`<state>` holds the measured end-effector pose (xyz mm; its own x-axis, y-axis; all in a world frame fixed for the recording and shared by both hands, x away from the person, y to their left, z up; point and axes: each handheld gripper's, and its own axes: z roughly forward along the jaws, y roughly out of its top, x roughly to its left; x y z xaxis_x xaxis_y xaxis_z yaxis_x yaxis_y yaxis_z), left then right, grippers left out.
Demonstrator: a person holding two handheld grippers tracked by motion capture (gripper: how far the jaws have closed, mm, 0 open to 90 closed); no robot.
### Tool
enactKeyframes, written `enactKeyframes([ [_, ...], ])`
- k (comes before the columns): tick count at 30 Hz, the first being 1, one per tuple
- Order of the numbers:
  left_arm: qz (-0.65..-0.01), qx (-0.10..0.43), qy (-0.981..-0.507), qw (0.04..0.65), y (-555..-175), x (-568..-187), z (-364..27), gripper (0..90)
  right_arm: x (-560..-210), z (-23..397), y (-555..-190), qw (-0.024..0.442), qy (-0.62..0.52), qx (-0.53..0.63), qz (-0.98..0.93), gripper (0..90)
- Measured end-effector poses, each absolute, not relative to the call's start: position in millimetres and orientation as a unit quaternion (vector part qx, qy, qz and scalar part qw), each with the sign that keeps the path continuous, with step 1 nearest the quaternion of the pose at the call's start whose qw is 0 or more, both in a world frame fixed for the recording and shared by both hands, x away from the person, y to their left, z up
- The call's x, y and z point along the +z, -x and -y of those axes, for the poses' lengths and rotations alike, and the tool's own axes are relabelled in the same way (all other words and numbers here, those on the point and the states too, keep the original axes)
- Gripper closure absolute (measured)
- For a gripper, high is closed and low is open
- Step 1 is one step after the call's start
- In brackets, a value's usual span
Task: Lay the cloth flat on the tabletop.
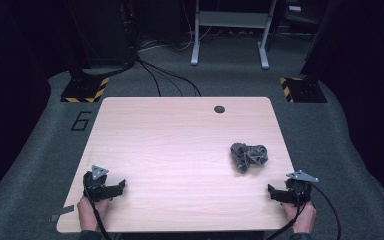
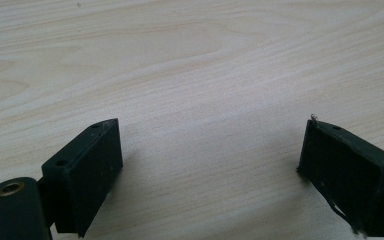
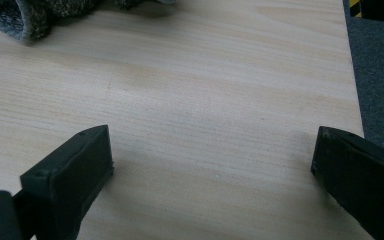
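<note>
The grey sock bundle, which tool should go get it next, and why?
Probably the right tool: it could move forward to the grey sock bundle. Its jaws stand open and empty, and the bundle lies just beyond it, while the left tool sits across the table.

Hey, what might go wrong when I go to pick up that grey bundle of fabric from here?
The crumpled grey knit fabric lies loosely bunched, so the open right gripper may catch just one fold and leave the rest dragging. It also sits toward the right edge of the wooden table, so a nudge might push it off. The open left gripper is across the table, a long reach.
</note>
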<state>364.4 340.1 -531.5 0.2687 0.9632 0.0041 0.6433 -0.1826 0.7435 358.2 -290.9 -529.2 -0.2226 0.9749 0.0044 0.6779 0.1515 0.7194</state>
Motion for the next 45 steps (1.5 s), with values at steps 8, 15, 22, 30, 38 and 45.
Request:
enactKeyframes([
  [8, -0.55, 0.25, -0.728, 0.324, -365, -532, -340, 10.0, -529, 291, -358, 0.242, -0.575, 0.306, -0.719, 2.8],
  [15, -0.55, 0.25, -0.728, 0.324, -365, -532, -340, 10.0, -528, 290, -359, 0.239, -0.579, 0.303, -0.718, 2.7],
  [22, -0.55, 0.25, -0.728, 0.324, -365, -532, -340, 10.0, -526, 296, -361, 0.217, -0.582, 0.321, -0.714, 1.8],
  [30, -0.55, 0.251, -0.728, 0.324, -365, -532, -340, 10.0, -513, 289, -367, 0.208, -0.575, 0.339, -0.715, 2.7],
  [38, -0.55, 0.25, -0.728, 0.324, -365, -532, -340, 10.0, -487, 275, -381, 0.208, -0.554, 0.351, -0.726, 3.3],
  [45, -0.55, 0.25, -0.728, 0.324, -365, -532, -340, 10.1, -464, 265, -397, 0.21, -0.537, 0.348, -0.739, 2.4],
])
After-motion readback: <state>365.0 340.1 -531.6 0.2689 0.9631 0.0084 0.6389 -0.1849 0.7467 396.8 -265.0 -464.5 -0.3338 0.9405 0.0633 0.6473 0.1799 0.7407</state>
